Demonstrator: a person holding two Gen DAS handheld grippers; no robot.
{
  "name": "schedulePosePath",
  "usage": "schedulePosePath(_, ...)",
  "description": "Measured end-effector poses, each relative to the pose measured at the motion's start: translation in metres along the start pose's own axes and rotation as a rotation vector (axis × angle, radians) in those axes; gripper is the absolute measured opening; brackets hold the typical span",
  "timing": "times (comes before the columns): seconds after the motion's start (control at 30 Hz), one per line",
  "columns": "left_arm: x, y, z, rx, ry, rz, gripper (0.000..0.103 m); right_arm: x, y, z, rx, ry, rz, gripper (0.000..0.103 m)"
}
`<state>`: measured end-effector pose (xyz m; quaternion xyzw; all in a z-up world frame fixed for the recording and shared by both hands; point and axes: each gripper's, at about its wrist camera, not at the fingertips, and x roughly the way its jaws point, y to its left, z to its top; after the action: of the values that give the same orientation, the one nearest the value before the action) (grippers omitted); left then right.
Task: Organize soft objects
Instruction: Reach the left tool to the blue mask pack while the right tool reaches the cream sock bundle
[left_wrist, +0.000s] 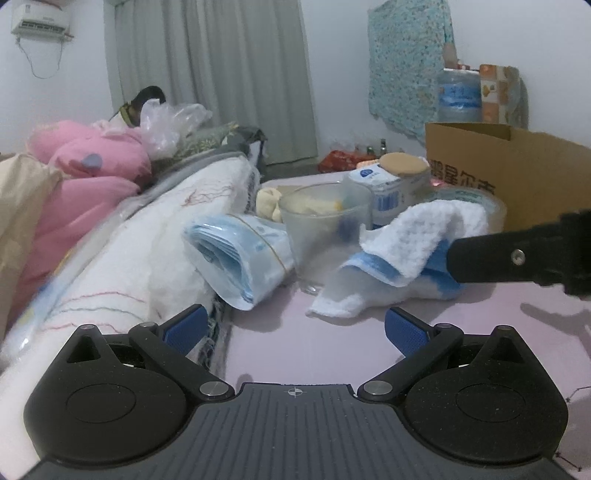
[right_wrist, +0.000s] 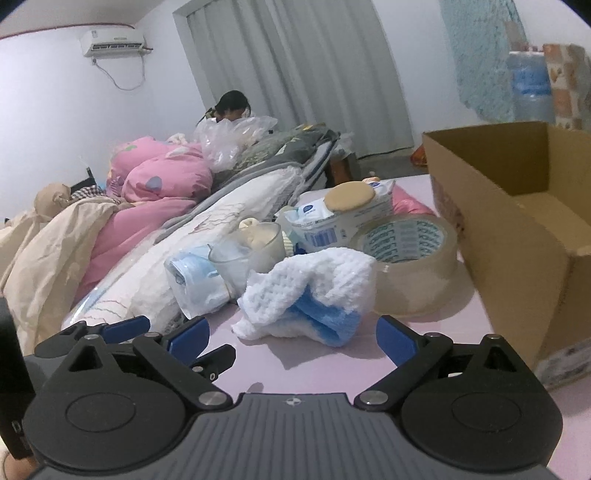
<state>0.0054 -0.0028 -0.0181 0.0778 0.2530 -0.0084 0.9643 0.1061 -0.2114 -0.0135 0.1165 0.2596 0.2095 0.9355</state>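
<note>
A crumpled white waffle cloth with a blue edge (left_wrist: 417, 240) (right_wrist: 314, 291) lies on the pale pink surface. My right gripper (right_wrist: 293, 339) stands open just short of the cloth, with nothing between its blue pads. In the left wrist view one black finger (left_wrist: 491, 258) of it comes in from the right and lies against the cloth's right side. My left gripper (left_wrist: 293, 330) is open and empty, low over the surface, in front and to the left of the cloth. Its fingers (right_wrist: 125, 328) show at the lower left of the right wrist view.
An open cardboard box (right_wrist: 517, 206) stands to the right. Behind the cloth sit a roll of clear tape (right_wrist: 406, 258), a wet-wipes pack (right_wrist: 332, 221) and a frosted cup (left_wrist: 325, 229). A bag of blue masks (left_wrist: 236, 258) and piled bedding (left_wrist: 92, 173) lie left. A person (right_wrist: 232, 107) sits far back.
</note>
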Motion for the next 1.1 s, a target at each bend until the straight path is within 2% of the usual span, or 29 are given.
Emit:
schedulePosePath(0.3, 0.005, 0.015, 0.006, -0.048, 0.057, -0.041, 0.101, 0.021, -0.008, 0.008, 0.03, 0.021, 0.058, 0.045)
schedulePosePath(0.43, -0.008, 0.024, 0.02, -0.035, 0.031, -0.041, 0.097, 0.01, -0.009, 0.007, 0.009, 0.027, 0.08, 0.045)
schedulePosePath(0.53, -0.018, 0.027, 0.037, 0.041, -0.014, 0.023, 0.091, -0.004, -0.002, 0.013, -0.05, 0.016, 0.11, 0.045)
schedulePosePath(0.63, -0.016, 0.027, 0.054, 0.141, -0.004, 0.044, 0.08, -0.018, 0.005, 0.028, -0.1, -0.002, 0.122, 0.045)
schedulePosePath(0.8, 0.007, 0.029, 0.073, 0.268, 0.086, 0.005, 0.076, -0.031, 0.013, 0.067, -0.144, 0.139, 0.237, 0.045)
schedulePosePath(0.9, 0.018, 0.033, 0.081, 0.31, 0.112, -0.03, 0.078, -0.039, 0.01, 0.101, -0.163, 0.195, 0.233, 0.045)
schedulePosePath(0.93, 0.024, 0.034, 0.084, 0.323, 0.136, -0.064, 0.083, -0.039, 0.01, 0.113, -0.182, 0.208, 0.23, 0.045)
schedulePosePath(1.0, 0.035, 0.033, 0.087, 0.361, 0.181, -0.131, 0.084, -0.031, 0.012, 0.135, -0.237, 0.241, 0.231, 0.045)
schedulePosePath(1.1, 0.05, 0.026, 0.089, 0.446, 0.19, -0.137, 0.086, -0.001, 0.014, 0.163, -0.331, 0.3, 0.143, 0.045)
